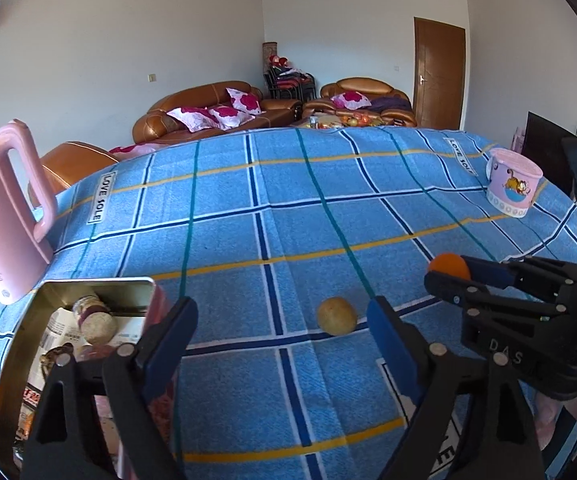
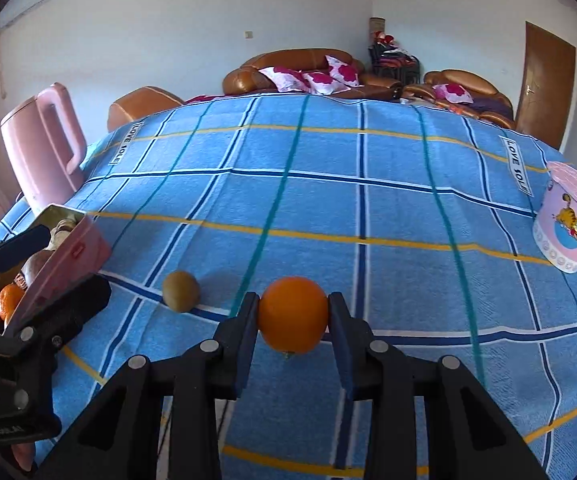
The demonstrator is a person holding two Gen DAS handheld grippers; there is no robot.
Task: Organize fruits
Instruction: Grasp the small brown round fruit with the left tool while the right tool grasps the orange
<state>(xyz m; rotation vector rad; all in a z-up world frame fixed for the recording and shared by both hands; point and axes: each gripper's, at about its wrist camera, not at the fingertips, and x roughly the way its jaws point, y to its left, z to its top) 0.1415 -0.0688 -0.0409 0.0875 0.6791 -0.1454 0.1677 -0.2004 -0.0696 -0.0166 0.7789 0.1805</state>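
My right gripper (image 2: pixel 293 312) is shut on an orange (image 2: pixel 292 314) and holds it just above the blue checked cloth; the orange also shows at the right of the left wrist view (image 1: pixel 448 266). A brown kiwi (image 1: pixel 336 316) lies on the cloth between them, left of the orange in the right wrist view (image 2: pixel 181 291). My left gripper (image 1: pixel 280 326) is open and empty, with the kiwi just inside its right finger. A metal tin (image 1: pixel 100 284) at the left holds several fruits, among them another orange (image 2: pixel 8 300).
A pink jug (image 1: pixel 4 208) stands at the table's left edge behind the tin. A pink cartoon-print tub (image 1: pixel 512 186) stands at the far right. Brown sofas and a door lie beyond the table.
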